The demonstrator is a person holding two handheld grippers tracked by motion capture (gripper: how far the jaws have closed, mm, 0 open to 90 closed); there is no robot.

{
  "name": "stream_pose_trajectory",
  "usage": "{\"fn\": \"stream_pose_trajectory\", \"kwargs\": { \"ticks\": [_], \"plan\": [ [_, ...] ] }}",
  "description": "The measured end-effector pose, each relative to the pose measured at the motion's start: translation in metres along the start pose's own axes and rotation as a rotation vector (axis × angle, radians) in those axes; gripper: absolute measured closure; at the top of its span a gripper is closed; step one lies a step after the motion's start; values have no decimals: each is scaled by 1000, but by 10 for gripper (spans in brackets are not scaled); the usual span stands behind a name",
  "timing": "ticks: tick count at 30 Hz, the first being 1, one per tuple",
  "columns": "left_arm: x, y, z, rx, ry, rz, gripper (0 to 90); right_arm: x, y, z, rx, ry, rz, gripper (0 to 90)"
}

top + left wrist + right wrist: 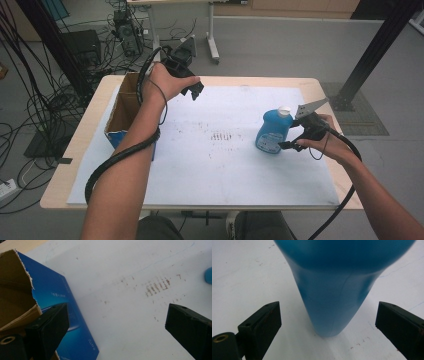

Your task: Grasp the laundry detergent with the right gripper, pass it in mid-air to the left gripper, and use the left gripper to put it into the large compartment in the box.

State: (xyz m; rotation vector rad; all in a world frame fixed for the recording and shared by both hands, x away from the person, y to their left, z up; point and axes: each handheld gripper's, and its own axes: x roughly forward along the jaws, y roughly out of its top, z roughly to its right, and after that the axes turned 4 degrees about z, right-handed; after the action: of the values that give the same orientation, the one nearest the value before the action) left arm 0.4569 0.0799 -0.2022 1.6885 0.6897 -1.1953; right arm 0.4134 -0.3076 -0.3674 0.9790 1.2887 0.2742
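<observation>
A blue plastic bottle (272,131) with a white cap stands upright on the white sheet at the table's right. My right gripper (289,145) is level with the bottle's lower body, just to its right, jaws wide open. In the right gripper view the bottle (332,305) rises between and just beyond the two black jaws, with clear gaps on both sides. My left gripper (196,92) hovers over the back left of the sheet, beside the cardboard box (122,107), open with nothing between its jaws. The box (55,297) shows its blue side in the left gripper view.
The white sheet (210,170) covers most of the wooden table and bears brown smudges (220,135) at its middle. The open box stands at the left edge. Cables, a black post and a table leg lie on the floor beyond.
</observation>
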Motion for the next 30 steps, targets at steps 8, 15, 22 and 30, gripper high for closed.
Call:
{"fn": "stream_pose_trajectory", "kwargs": {
  "ticks": [8, 15, 22, 30],
  "plan": [
    [4, 0, 2, 2, -5, -4, 60, 7, -4, -1, 6, 14, 32, 60],
    [2, 0, 1, 7, -7, -2, 60, 10, -6, -2, 7, 12, 49, 60],
    [2, -1, 2, 4, -9, 4, 60, 11, -5, -3, 1, 5, 85, 61],
    [2, -2, 2, 9, -12, 0, 59, 13, -8, -4, 8, 5, 118, 61]
  ]
}}
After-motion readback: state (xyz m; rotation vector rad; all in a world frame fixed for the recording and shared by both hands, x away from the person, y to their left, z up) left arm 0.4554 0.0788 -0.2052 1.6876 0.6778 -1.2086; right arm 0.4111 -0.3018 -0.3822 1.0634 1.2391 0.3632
